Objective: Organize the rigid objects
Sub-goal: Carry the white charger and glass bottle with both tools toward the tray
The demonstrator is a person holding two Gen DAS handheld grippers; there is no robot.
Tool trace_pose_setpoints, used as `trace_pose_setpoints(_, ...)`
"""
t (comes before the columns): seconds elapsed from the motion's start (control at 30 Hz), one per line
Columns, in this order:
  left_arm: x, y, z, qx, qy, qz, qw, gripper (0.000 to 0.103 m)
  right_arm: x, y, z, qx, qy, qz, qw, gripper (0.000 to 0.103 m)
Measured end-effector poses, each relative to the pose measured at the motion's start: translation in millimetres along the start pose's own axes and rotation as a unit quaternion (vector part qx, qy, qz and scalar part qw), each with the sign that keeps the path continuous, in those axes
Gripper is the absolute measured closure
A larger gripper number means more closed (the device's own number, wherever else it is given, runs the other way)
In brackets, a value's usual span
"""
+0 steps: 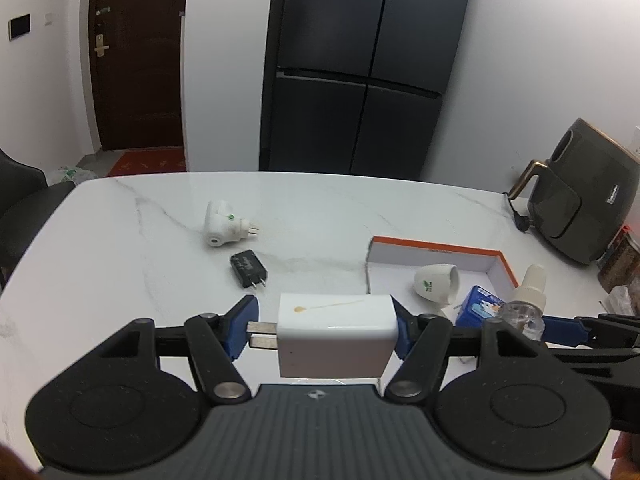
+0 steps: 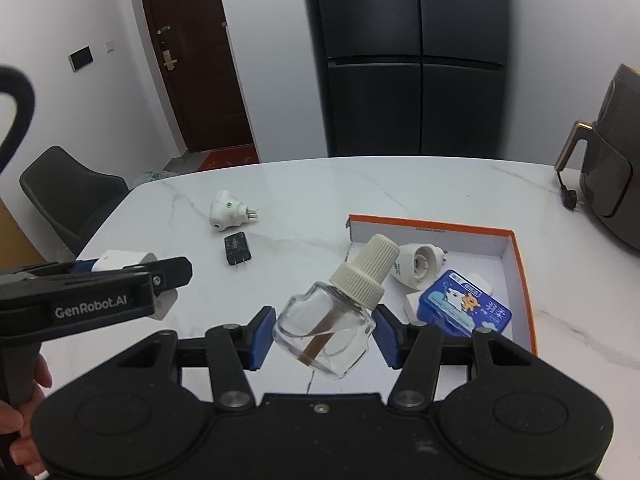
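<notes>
Left wrist view: the left tongs are clamped on a white charger, one pad on its prongs, the other on its flat end. The charger is carried clear of the counter, just short of the orange-edged box, presumably its destination. A white plug adapter and a black charger lie on the counter, apart, not yet sorted.

Right wrist view: the right tongs are clamped on a glass bottle, tilted, its ribbed cap toward the box. Inside the box, a white cup-shaped piece and a blue packet rest already. The bottle hangs beside the box's near corner, likely next in.
</notes>
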State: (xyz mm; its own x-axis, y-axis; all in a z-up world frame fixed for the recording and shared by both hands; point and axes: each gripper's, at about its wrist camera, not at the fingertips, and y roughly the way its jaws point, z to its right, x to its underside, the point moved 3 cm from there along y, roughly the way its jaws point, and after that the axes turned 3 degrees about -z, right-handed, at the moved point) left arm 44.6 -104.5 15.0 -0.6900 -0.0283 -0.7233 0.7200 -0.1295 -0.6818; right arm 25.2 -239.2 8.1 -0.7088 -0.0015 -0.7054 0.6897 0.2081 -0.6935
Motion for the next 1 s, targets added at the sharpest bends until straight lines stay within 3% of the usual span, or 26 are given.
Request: trace_pose_setpoints(1.0, 16.8, 4.4, 45.4, 0.035, 0.030, -0.013, 0.9988, 0.036, 25.3, -26.2, 34.6, 0.031, 0.036, 0.003, 0.999, 0.038)
